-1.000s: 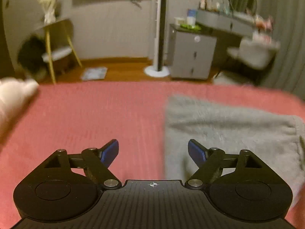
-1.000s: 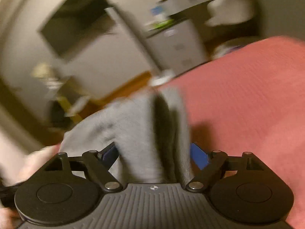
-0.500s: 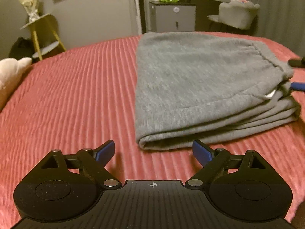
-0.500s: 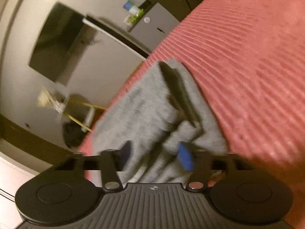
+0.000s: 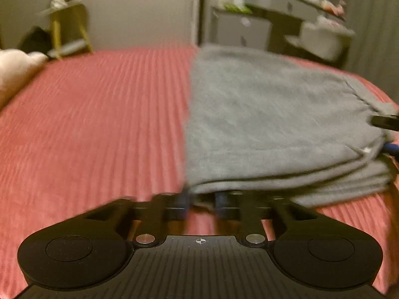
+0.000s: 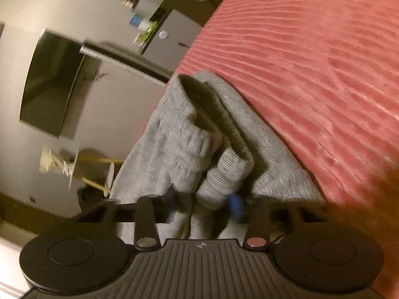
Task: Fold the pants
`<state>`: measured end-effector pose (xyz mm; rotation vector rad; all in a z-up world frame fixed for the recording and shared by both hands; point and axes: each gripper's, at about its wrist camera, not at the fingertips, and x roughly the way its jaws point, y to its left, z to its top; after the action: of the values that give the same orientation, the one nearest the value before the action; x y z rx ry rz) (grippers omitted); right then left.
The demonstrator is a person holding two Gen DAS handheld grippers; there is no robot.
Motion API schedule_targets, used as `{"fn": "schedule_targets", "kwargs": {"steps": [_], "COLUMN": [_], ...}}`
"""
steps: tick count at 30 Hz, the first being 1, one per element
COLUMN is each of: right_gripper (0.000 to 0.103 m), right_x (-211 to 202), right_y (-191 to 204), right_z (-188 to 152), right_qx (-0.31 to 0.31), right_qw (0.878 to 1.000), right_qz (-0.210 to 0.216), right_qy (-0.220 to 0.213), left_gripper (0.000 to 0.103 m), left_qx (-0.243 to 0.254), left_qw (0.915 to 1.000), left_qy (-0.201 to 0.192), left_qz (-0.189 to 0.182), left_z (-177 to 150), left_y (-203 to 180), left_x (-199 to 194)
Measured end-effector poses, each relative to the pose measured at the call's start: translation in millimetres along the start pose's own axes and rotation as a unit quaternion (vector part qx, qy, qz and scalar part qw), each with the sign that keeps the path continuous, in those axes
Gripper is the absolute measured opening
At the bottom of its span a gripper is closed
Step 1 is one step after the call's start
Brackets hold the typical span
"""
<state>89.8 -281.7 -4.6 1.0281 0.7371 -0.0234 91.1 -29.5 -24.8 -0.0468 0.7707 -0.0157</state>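
Grey fleece pants point(image 5: 274, 124), folded into a thick flat stack with soft rounded edges, lying on the ribbed pink-red bedspread point(image 5: 99, 124). Left gripper point(image 5: 200, 203) at near corner of the stack, jaws closing to a narrow gap; blur hides whether fabric is pinched. Right gripper point(image 6: 204, 200) jaws closing on ribbed cuff point(image 6: 222, 179) and bunched cloth, pads pressing it. Background furniture smeared. Right gripper's tip cut off at left view's edge.
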Motion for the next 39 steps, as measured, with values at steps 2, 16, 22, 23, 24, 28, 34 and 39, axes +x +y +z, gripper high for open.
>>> {"fn": "schedule_targets", "kwargs": {"steps": [2, 16, 22, 23, 24, 28, 34, 39], "right_gripper": [0.032, 0.077, 0.045, 0.036, 0.023, 0.024, 0.03, 0.029], "right_x": [-18.3, -53.7, -29.5, -25.7, -21.9, -10.9, 1.5, -4.3], "right_y": [8.9, -53.1, -64.9, -64.1, -63.3, -65.0, -81.3, -82.4], "right_z": [0.5, -29.0, -30.2, -30.5, -30.0, -27.7, -23.3, -21.4], "right_qx": [-0.026, 0.083, 0.15, 0.148, 0.142, 0.148, 0.195, 0.178], "right_qw": [0.999, 0.996, 0.983, 0.984, 0.986, 0.986, 0.975, 0.978], "right_qz": [0.025, 0.011, 0.1, 0.095, 0.088, 0.08, 0.108, 0.101], "right_qy": [-0.025, -0.033, -0.009, -0.003, -0.002, 0.0, -0.001, -0.04], "left_gripper": [0.019, 0.071, 0.071, 0.071, 0.071, 0.072, 0.072, 0.072], "left_qx": [-0.003, -0.006, -0.017, -0.013, -0.01, -0.005, -0.003, 0.0], "left_qw": [0.9999, 0.9999, 0.9996, 0.9997, 0.9997, 0.9997, 0.9997, 0.9998], "left_qy": [-0.008, 0.012, 0.021, 0.02, 0.021, 0.02, 0.021, 0.019], "left_qz": [-0.012, -0.003, -0.002, 0.001, 0.002, 0.008, 0.008, 0.009], "left_z": [-1.8, -13.2, -14.8, -14.7, -13.2, -14.1, -12.6, -12.6], "left_y": [3.9, 0.5, -2.4, -3.4, -4.8, -7.2, -6.9, -7.0], "left_x": [-2.9, -4.2, -1.1, 0.3, 1.7, 1.8, 3.6, 5.3]}}
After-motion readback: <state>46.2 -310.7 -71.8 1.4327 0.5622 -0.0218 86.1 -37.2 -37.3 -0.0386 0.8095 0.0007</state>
